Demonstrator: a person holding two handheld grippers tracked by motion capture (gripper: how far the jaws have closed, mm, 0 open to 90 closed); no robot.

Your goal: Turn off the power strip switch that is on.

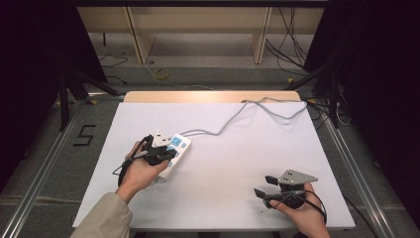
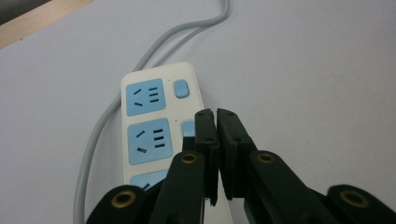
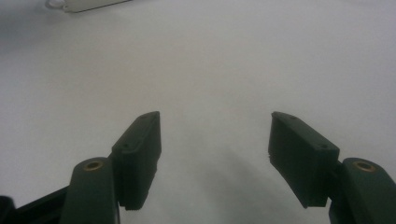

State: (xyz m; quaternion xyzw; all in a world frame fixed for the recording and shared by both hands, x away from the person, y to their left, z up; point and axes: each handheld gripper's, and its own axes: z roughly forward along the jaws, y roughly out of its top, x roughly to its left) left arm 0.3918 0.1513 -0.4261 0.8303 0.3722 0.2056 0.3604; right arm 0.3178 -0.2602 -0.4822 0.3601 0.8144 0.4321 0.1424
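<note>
Covering most of the scene, the white counter point(image 1: 223, 163) was seen from above, with a "5" marked on the floor point(image 1: 85, 135) at its left. The left hand point(image 1: 138, 171) was stretched forward over the near end of the power strip point(image 1: 174, 151), and the left gripper point(image 2: 216, 122) was held with its jaws all but closed, a thin slit left between them and nothing gripped, their tips hovering over a blue switch. The strip was white, with pale blue sockets and a grey cord point(image 1: 233, 119) trailing toward the far edge. The right gripper point(image 3: 215, 144) was kept near the front right corner, jaws wide apart and empty.
</note>
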